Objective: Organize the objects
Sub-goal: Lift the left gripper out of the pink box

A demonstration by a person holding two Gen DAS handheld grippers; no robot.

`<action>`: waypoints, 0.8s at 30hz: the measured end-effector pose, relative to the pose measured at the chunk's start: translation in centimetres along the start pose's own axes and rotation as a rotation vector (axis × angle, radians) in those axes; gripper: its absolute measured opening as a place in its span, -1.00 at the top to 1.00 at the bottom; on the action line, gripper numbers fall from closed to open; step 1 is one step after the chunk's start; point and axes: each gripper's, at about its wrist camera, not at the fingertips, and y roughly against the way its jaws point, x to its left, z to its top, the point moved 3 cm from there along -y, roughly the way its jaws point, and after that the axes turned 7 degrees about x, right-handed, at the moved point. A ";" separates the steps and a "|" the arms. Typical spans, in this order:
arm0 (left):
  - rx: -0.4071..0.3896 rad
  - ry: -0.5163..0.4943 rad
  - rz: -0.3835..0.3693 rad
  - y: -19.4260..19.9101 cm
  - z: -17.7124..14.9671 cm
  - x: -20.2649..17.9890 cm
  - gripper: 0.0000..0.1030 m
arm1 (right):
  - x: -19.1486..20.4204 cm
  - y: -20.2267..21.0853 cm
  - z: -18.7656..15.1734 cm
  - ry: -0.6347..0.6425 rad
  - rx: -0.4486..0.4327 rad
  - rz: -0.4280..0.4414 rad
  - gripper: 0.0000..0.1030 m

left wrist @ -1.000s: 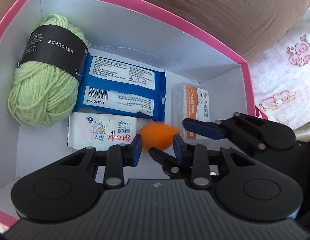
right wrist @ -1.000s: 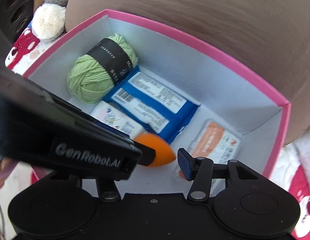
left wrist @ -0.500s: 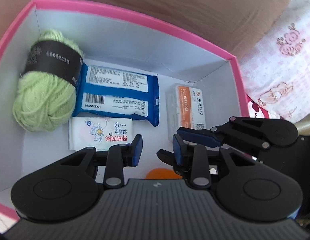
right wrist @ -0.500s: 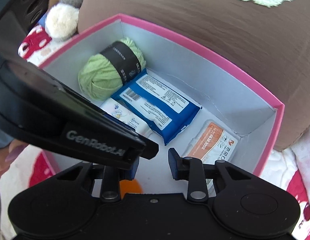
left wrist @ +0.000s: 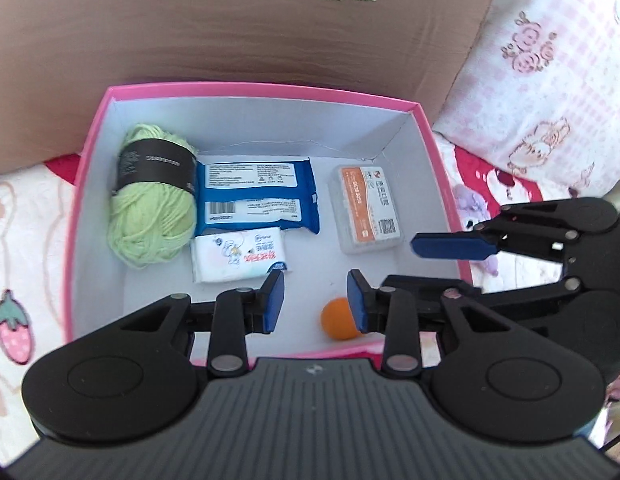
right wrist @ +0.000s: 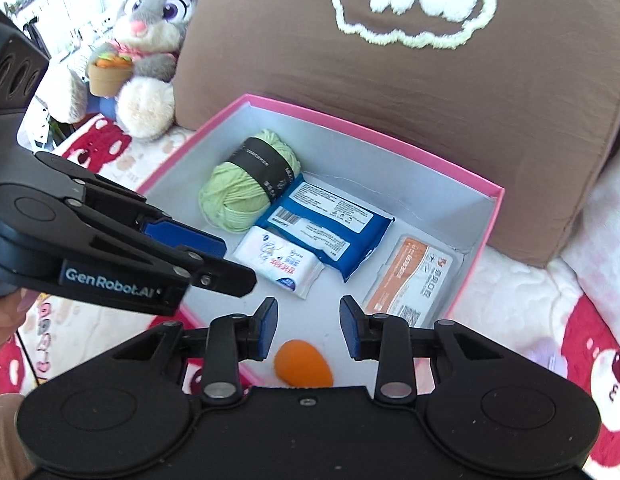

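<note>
Right gripper point(right wrist: 308, 326): jaws just reopened, parted, empty; left gripper point(left wrist: 316, 300): parted, empty; orange sponge egg point(right wrist: 304, 364): loose in pink box point(right wrist: 450, 166), likely light, squashy; pinch across middle.

The right-hand pad of the left tongs point(left wrist: 316, 306) covered one side of the orange sponge point(left wrist: 339, 319). In the right wrist view that sponge's lower edge was hidden behind the tool body. Print on the blue wipes pack point(left wrist: 256, 196) was too small to read.
</note>
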 end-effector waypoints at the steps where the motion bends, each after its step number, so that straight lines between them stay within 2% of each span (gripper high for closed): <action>1: 0.001 -0.008 0.014 0.5 -0.2 -0.2 0.33 | 0.1 0.5 -0.2 -0.006 -0.003 0.001 0.25; 6: 0.019 -0.045 0.046 2.8 -1.6 -1.2 0.32 | 1.0 3.7 -1.1 -0.002 -0.043 -0.011 0.23; 16: 0.001 -0.104 0.091 8.0 -4.8 -2.4 0.25 | 3.7 10.0 -3.6 0.059 -0.111 -0.030 0.14; 24: -0.007 -0.111 0.070 10.4 -7.6 -3.8 0.21 | 5.3 13.5 -5.4 0.078 -0.131 -0.034 0.10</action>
